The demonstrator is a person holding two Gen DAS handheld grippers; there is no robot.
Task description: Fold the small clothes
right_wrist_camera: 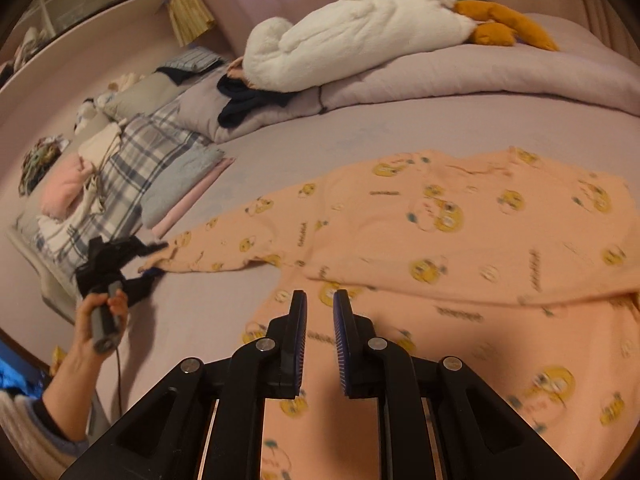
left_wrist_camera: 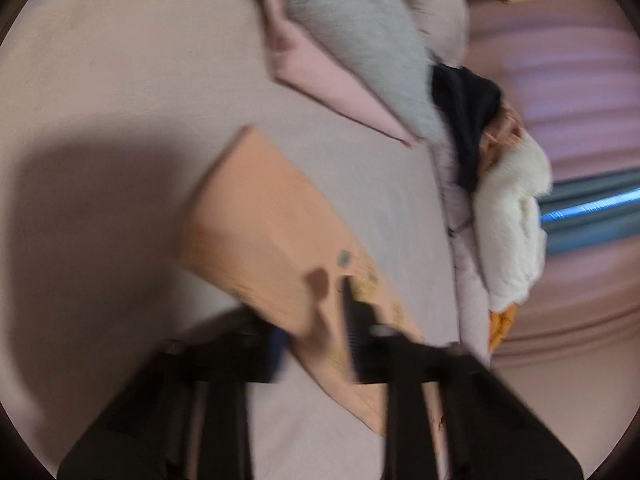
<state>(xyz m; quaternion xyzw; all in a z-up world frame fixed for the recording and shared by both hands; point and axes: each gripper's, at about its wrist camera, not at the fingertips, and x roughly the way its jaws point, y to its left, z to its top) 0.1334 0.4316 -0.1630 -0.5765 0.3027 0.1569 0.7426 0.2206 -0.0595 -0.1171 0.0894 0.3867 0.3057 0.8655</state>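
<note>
Where folded bedding (right_wrist_camera: 132, 168) lies (plush goose (right_wrist_camera: 352, 36) beyond), sleeve (right_wrist_camera: 216, 248) alongside.

Garment (right_wrist_camera: 460, 248) on bed (right_wrist_camera: 400, 124) (plush (right_wrist_camera: 352, 32) behind)

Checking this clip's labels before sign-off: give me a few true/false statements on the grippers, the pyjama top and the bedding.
1. The left gripper grips the end of a sleeve of the peach top. True.
2. The right gripper is clamped on the top. False: its jaws stand apart above the cloth, holding nothing.
3. The top is already folded into a neat square. False: it lies spread out on the bed, one sleeve stretched out.
4. A white plush toy lies on the rolled duvet. True.
5. The top is plain. False: yellow cartoon prints cover it.
</note>
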